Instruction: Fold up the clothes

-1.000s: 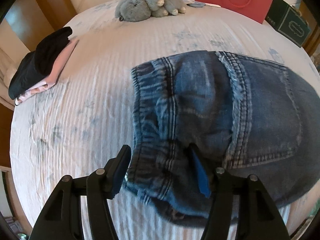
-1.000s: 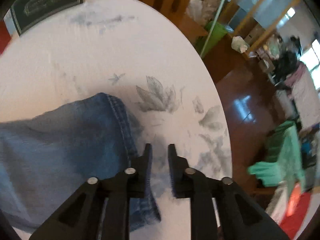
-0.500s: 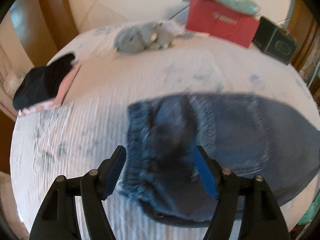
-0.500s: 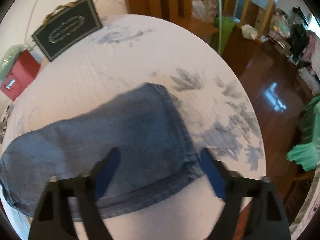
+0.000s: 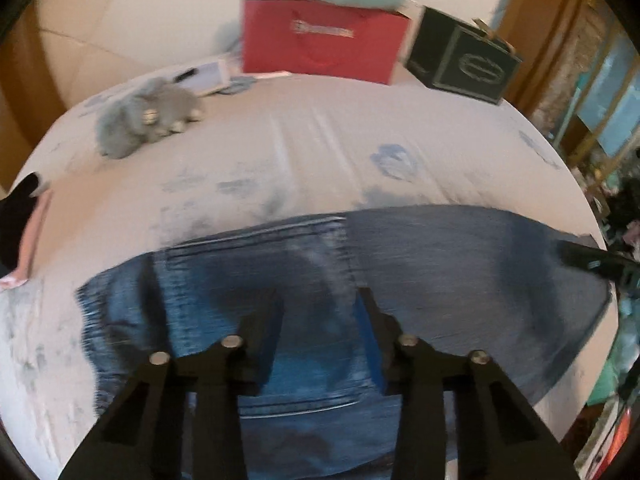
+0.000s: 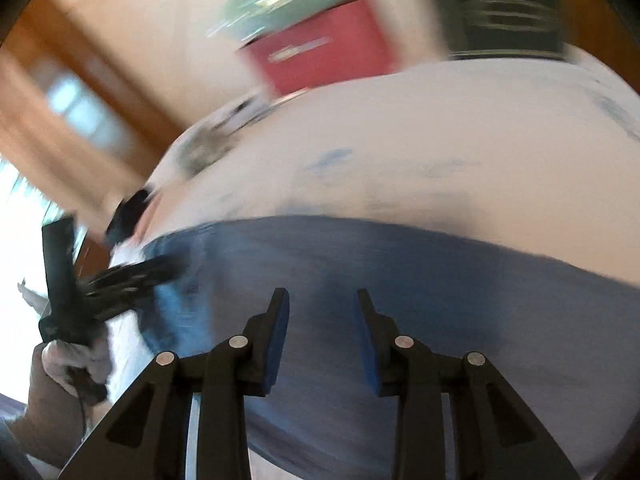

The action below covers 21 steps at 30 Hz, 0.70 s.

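while jeans [image 5: 460,264] lie flat, both claws hover agape.

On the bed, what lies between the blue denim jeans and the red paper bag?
In the left wrist view, only bare white bedsheet with faint blue prints lies between the blue denim jeans and the red paper bag.

My right wrist view is motion-smeared throughout: the red paper gift bag [image 6: 324,56] and dark green box with gold trim [image 6: 508,12] are streaks, lettering unreadable. The folded blue denim jeans [image 5: 320,280] run under my black left gripper [image 5: 320,320] fingers and off the bottom edge; the stitching is blurred. The black and pink folded clothes pile [image 5: 20,232] is cut by the left edge. The grey plush toy [image 5: 144,116] is soft; its face can't be made out.
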{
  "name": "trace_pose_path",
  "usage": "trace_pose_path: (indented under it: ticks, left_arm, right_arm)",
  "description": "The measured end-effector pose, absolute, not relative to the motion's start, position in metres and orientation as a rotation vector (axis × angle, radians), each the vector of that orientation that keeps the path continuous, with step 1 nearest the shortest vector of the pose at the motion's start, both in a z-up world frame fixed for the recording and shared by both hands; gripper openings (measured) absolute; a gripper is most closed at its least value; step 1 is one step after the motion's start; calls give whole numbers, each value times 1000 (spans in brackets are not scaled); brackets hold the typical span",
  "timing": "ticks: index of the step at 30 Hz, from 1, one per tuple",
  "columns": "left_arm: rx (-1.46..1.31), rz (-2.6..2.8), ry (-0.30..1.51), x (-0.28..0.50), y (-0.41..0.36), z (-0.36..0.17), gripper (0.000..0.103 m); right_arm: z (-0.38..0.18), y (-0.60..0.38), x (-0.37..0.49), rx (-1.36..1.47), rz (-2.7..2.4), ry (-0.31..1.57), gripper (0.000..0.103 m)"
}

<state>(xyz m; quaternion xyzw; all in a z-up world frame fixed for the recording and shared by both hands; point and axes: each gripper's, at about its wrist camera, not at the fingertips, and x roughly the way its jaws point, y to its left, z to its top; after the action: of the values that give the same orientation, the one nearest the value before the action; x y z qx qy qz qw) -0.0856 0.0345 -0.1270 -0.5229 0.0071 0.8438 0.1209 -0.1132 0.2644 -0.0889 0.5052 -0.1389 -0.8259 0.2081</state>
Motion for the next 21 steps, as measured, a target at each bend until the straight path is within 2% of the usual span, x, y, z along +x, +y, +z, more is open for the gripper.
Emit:
trace_pose_path:
  ticks: [4, 8, 13, 16, 21]
  left_arm:
    - [-1675, 2410, 112, -89, 45, -161, 20]
    - [-1677, 2420, 129, -95, 46, -174, 21]
    - [-1672, 2412, 109, -96, 32, -164, 20]
    - [-1621, 2499, 115, -92, 4, -146, 20]
    - [-1668, 2502, 19, -113, -24, -154, 18]
  right_arm:
    - [-115, 182, -132, 1464, -2179, -260, 31]
    - [-158, 144, -136, 1570, -2171, -135, 30]
    - [-166, 141, -137, 1577, -2156, -153, 29]
    - [-143, 160, -138, 1464, -2286, -157, 31]
    - [-143, 152, -158, 1421, -2278, -186, 31]
